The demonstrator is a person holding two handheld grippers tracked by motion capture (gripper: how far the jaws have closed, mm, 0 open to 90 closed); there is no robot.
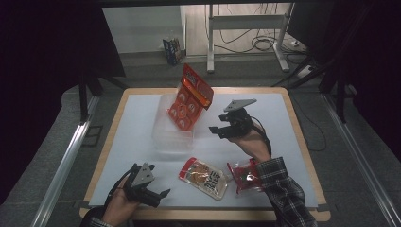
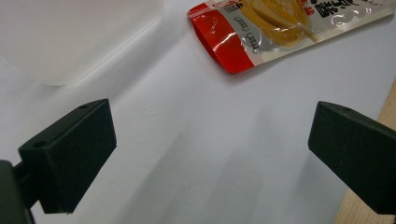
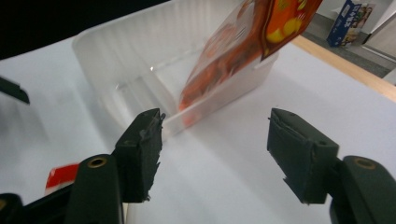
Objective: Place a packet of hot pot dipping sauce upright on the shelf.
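Observation:
A clear plastic box point(image 1: 172, 130) stands mid-table. An orange snack pouch point(image 1: 189, 97) is propped upright in it, leaning over its far right rim. My right gripper point(image 1: 216, 132) hovers just right of the box, open and empty; in the right gripper view it point(image 3: 215, 144) faces the box point(image 3: 140, 60) and the orange pouch point(image 3: 233, 56). Near the front edge, a red-ended pouch of yellow snacks point(image 1: 204, 177) lies flat. A red pouch point(image 1: 243, 176) lies beside the right forearm. My left gripper point(image 1: 161, 196) rests at the front left, open and empty, with the yellow-snack pouch point(image 2: 275, 28) ahead of it point(image 2: 210, 149).
A white mat covers the table, with its wooden rim point(image 1: 302, 137) showing around it. A corner of the clear box point(image 2: 70, 42) lies ahead to the left in the left gripper view. Beyond the table, a blue carton point(image 1: 172, 49) and a metal desk frame point(image 1: 246, 23) stand on the floor.

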